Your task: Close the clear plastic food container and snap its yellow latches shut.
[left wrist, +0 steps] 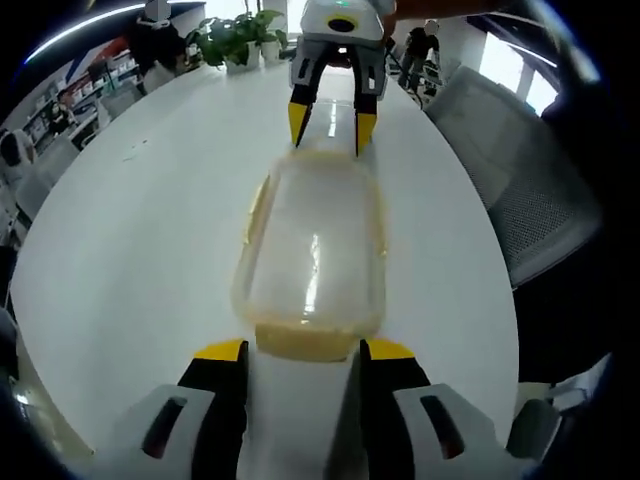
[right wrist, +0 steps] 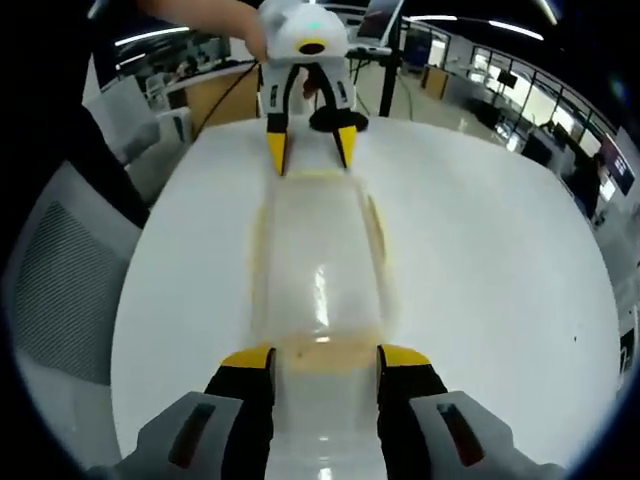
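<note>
The clear plastic food container (left wrist: 312, 240) lies lengthwise on the white table, lid on, with yellow latches along its sides and ends. My left gripper (left wrist: 305, 350) stands open at its near end, and the near yellow latch (left wrist: 305, 340) sits between the tips. My right gripper (left wrist: 331, 122) faces it at the far end, open, with its yellow tips just past the container's edge. From the other side, the container (right wrist: 318, 260) runs between my right gripper (right wrist: 326, 357), which straddles a yellow end latch (right wrist: 325, 352), and my left gripper (right wrist: 312, 148) at the far end.
The round white table (left wrist: 130, 230) has wide bare room on both sides of the container. A grey mesh chair (left wrist: 520, 170) stands at its edge, and shows again as the chair (right wrist: 60, 280). A potted plant (left wrist: 240, 38) sits at the far rim. A hand (right wrist: 205, 18) holds the left gripper.
</note>
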### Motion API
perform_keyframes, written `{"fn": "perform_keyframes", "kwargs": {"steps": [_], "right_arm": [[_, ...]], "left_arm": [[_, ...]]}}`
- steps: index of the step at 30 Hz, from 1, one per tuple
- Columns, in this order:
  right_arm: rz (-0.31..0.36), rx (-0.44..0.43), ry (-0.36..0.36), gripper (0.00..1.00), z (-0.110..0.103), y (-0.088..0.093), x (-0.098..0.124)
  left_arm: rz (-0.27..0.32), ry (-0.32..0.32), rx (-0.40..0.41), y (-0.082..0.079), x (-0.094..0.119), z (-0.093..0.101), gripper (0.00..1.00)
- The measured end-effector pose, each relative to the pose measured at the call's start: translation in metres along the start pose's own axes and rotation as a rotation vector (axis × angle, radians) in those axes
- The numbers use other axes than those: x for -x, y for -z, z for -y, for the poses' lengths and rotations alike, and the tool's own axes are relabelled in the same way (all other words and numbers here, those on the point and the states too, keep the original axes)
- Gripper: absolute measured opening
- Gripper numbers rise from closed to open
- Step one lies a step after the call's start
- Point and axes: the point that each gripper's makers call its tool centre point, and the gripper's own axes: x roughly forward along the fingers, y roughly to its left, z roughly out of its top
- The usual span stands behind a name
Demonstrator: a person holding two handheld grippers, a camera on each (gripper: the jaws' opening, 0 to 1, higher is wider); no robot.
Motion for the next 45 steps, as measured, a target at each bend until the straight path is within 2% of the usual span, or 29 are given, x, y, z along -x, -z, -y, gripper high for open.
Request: {"fn": "perform_keyframes", "kwargs": {"steps": [16, 20, 21, 22, 23, 36, 45], "right_arm": [[-0.063, 0.034, -0.032, 0.40, -0.001, 0.006, -0.008], [-0.093, 0.055, -0.026, 0.39, -0.002, 0.005, -0.013], [-0.104, 0.059, -0.024, 0.39, -0.002, 0.006, -0.014], [-0.101, 0.080, -0.017, 0.39, 0.000, 0.004, -0.014], [-0.130, 0.105, -0.003, 0.39, 0.003, 0.007, -0.014], [-0.158, 0.044, -0.057, 0.40, 0.003, 0.011, -0.018], [-0.176, 0.061, -0.069, 0.40, 0.002, 0.012, -0.018]], "left_arm": [[-0.018, 0.015, -0.030, 0.001, -0.005, 0.002, 0.43], [-0.035, 0.022, -0.046, -0.001, -0.009, 0.003, 0.43], [-0.058, 0.025, -0.073, 0.001, -0.011, 0.003, 0.43], [-0.068, 0.032, -0.082, 0.002, -0.013, 0.005, 0.42], [-0.057, 0.037, -0.071, -0.001, -0.013, 0.006, 0.42], [-0.074, 0.052, -0.091, -0.001, -0.013, 0.004, 0.40], [-0.090, 0.050, -0.084, -0.001, -0.013, 0.003, 0.40]]}}
